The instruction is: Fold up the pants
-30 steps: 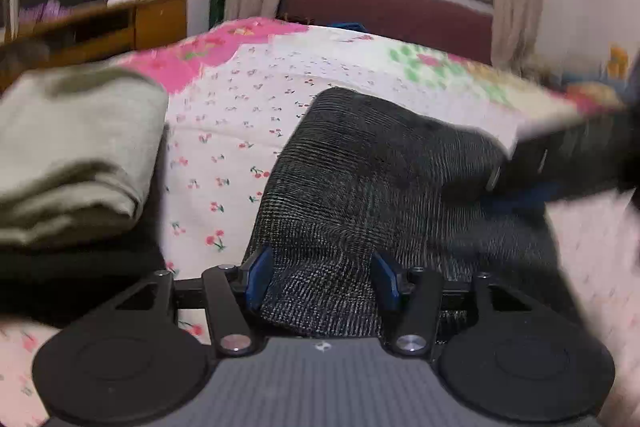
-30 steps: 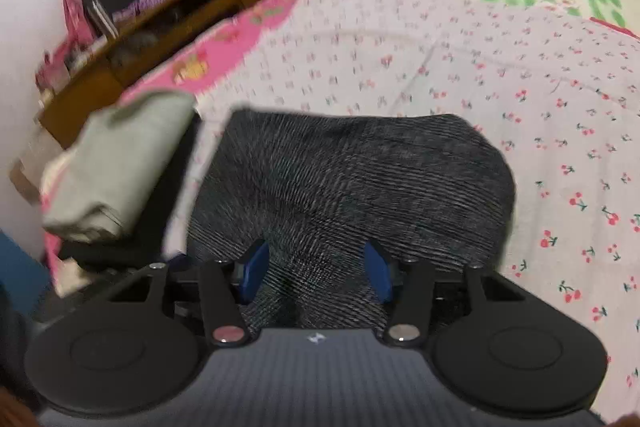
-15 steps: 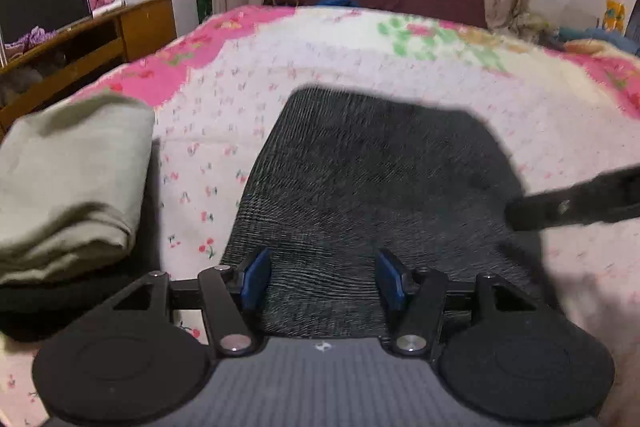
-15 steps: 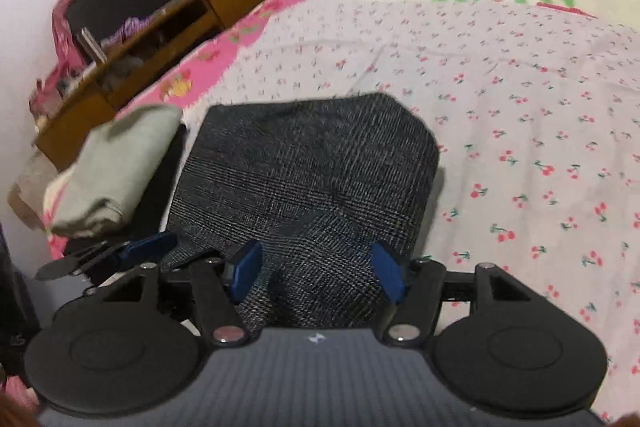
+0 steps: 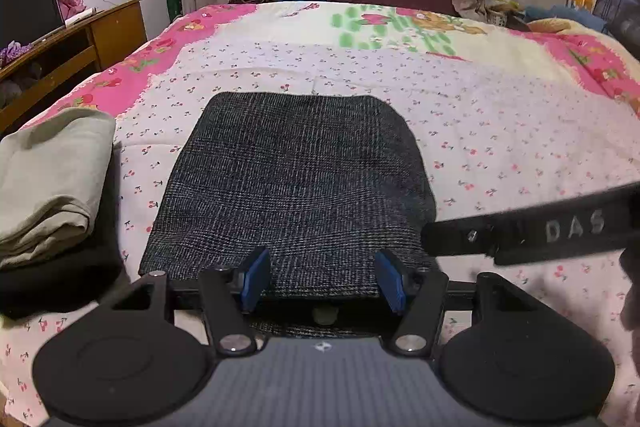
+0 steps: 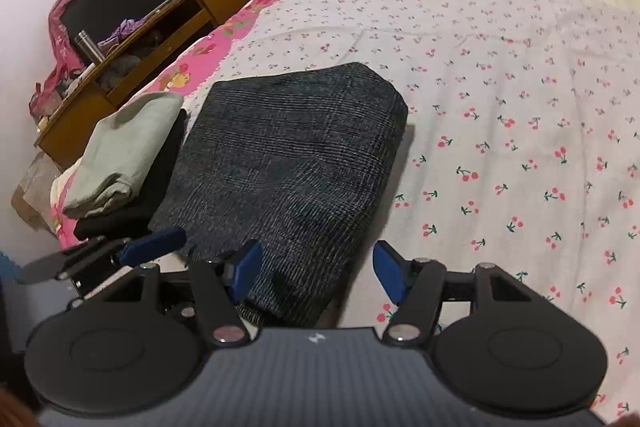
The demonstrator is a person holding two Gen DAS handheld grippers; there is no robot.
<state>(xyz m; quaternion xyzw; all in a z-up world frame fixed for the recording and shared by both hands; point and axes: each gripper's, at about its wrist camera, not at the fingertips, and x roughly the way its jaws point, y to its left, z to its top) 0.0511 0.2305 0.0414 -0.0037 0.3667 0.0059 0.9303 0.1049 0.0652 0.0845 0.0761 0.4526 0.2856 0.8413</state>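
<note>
The dark checked pants (image 5: 292,183) lie folded into a neat rectangle on the cherry-print bedspread (image 5: 500,131), just beside a stack of folded clothes (image 5: 48,183). Left gripper (image 5: 322,279) hovers over the near edge, jaws spread wide, empty. Right gripper (image 6: 316,273) likewise gapes, gripping nothing.

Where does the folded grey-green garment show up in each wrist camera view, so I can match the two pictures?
Left wrist: the grey-green garment sits at the left edge, stacked on a black garment, left of the dark checked pants.
Right wrist: it lies left of centre, between the pants and the bed's edge.
Shared landmark: the wooden desk behind it.
</note>
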